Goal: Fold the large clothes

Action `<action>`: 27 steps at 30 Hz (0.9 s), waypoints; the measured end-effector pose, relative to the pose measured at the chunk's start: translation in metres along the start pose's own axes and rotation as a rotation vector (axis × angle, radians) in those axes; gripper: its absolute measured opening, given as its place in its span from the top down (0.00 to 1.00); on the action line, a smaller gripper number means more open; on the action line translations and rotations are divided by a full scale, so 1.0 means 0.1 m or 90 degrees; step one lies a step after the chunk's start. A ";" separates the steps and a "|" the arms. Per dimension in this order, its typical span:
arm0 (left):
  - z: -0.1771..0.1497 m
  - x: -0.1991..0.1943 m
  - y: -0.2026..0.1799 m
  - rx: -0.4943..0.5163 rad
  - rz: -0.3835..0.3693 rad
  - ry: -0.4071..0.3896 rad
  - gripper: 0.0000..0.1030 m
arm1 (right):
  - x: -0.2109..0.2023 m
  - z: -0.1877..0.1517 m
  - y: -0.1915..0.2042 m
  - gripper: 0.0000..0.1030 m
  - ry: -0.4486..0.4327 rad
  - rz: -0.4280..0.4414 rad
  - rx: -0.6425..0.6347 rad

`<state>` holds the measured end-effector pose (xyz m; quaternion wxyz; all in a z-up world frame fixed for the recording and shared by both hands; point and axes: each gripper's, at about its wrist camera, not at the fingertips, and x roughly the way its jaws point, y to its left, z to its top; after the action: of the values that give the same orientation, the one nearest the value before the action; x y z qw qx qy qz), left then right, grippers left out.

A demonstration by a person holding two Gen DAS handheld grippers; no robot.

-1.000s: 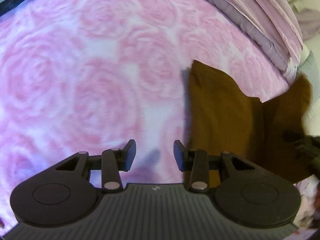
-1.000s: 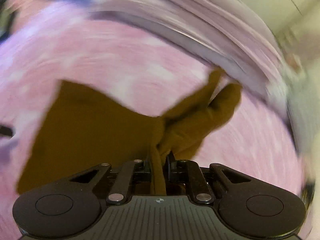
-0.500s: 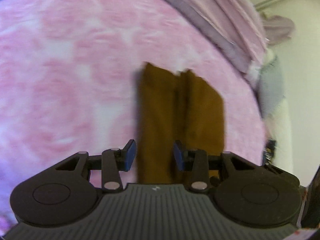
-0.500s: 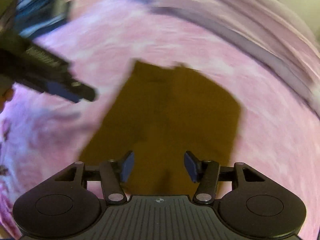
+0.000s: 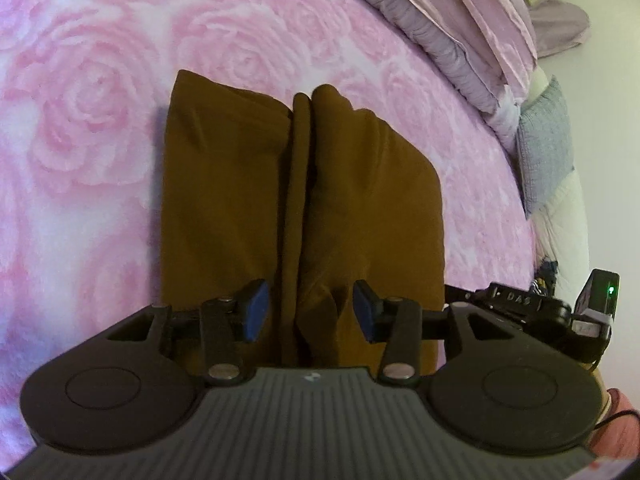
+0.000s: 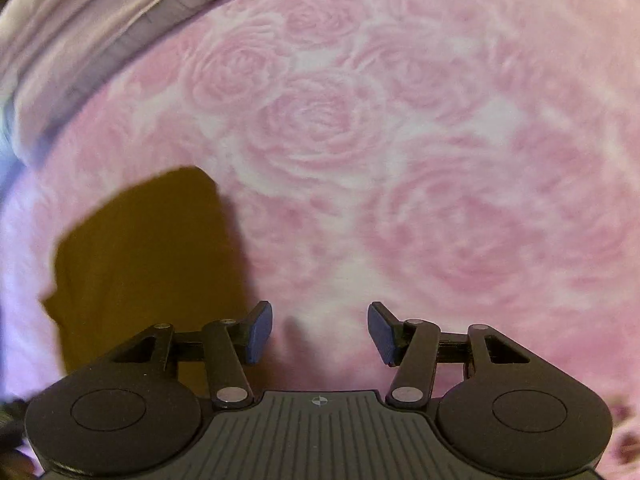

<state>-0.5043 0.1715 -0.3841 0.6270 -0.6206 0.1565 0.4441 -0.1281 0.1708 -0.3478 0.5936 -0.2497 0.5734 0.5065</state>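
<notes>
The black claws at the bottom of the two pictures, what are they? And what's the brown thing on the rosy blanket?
Those claws are grabbing tools, one in each of a person's hands. Each has a little camera looking out along its two fingers, so each picture comes from one tool. The left gripper hangs over a brown garment, folded into a long shape with both sides turned in, lying on a pink rose blanket. The right gripper is over bare blanket, with the garment off to its side. Both claws are open and hold nothing. The right one has just let go; the left one's jaws have just been opening too.
</notes>
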 end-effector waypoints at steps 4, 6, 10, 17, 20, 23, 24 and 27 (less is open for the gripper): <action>0.01 0.05 -0.02 -0.014 -0.013 -0.011 0.65 | 0.11 0.07 -0.06 0.50 0.024 0.033 0.050; 0.00 0.08 -0.13 0.016 -0.002 -0.017 0.80 | 0.15 0.10 -0.07 0.51 0.024 0.034 0.052; -0.07 -0.13 -0.25 0.063 0.004 -0.055 0.92 | 0.13 0.12 0.06 0.53 0.017 0.011 0.001; -0.15 -0.55 -0.08 0.057 0.026 -0.093 0.92 | 0.04 0.05 0.51 0.53 0.001 0.009 -0.117; -0.15 -0.53 0.12 0.039 0.055 -0.093 0.92 | 0.06 -0.02 0.73 0.53 -0.005 0.007 -0.167; -0.15 -0.54 0.26 0.035 0.070 -0.099 0.92 | 0.07 -0.10 0.91 0.53 -0.011 0.011 -0.209; -0.15 -0.53 0.30 0.028 0.070 -0.099 0.92 | 0.09 -0.12 0.95 0.53 -0.014 0.010 -0.220; -0.16 -0.44 0.33 0.037 0.074 -0.086 0.90 | 0.11 -0.19 1.03 0.53 -0.032 -0.009 -0.247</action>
<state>-0.5481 0.1350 -0.3756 0.6270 -0.5604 0.1627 0.5161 -0.2299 0.1953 -0.3332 0.5521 -0.3507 0.4482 0.6093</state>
